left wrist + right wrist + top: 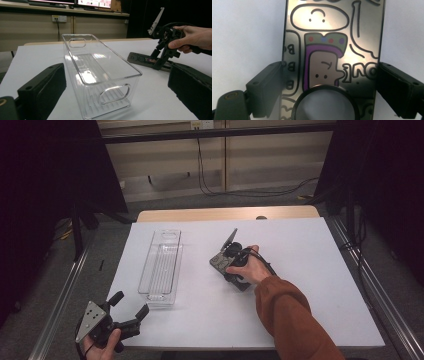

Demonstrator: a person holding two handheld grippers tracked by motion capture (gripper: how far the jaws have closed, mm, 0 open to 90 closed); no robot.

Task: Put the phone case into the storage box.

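Right gripper straddling a flat decorated case on the desk

The white desk (pixel 310 285) bears a clear bin (pixel 161 267) left of centre; the cartoon-printed case (pixel 332 50) lies between the right gripper (pixel 225 262) fingers, spread wide, its edges at the pads; the left gripper (pixel 131 306) hovers off the near-left corner, fingers wide, empty.

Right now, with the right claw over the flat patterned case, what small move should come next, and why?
Probably close the right claw on the patterned case. The case lies flat on the white table between its jaws, which stand along both long edges and do not look pressed on them. The clear bin stands open nearby.
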